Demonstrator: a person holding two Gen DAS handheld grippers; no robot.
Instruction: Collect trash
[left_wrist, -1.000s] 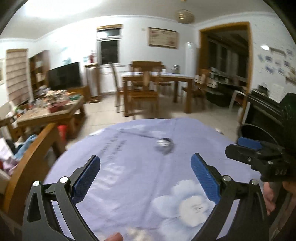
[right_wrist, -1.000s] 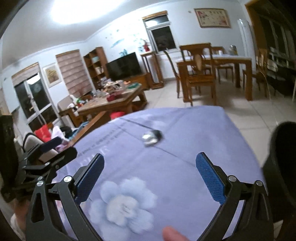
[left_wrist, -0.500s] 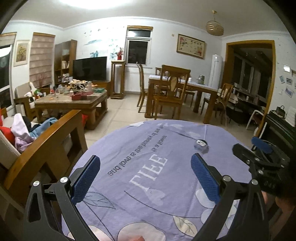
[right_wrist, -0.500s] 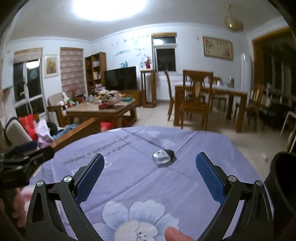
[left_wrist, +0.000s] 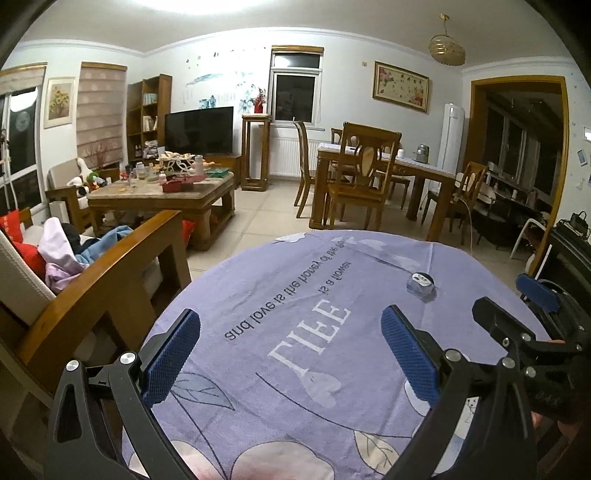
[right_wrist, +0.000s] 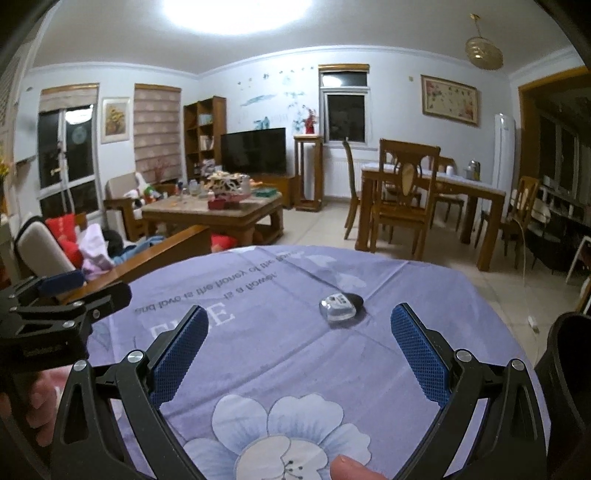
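A small clear plastic cup with a printed lid (right_wrist: 337, 307) lies on the purple flowered tablecloth (right_wrist: 280, 354), a little beyond and between my right gripper's fingers. It also shows in the left wrist view (left_wrist: 420, 283), far right of centre. My right gripper (right_wrist: 300, 347) is open and empty. My left gripper (left_wrist: 291, 354) is open and empty, over the cloth's left part. Each gripper shows at the edge of the other's view.
A dark bin (right_wrist: 569, 373) stands off the table's right edge. A wooden sofa arm (left_wrist: 110, 266) with clothes is at the left. A cluttered coffee table (right_wrist: 214, 214) and a dining table with chairs (right_wrist: 424, 195) stand beyond on the tiled floor.
Both grippers have tilted up and drawn back, so more of the room shows. The left view has swung left; the cup now sits to its right. Both stay open.
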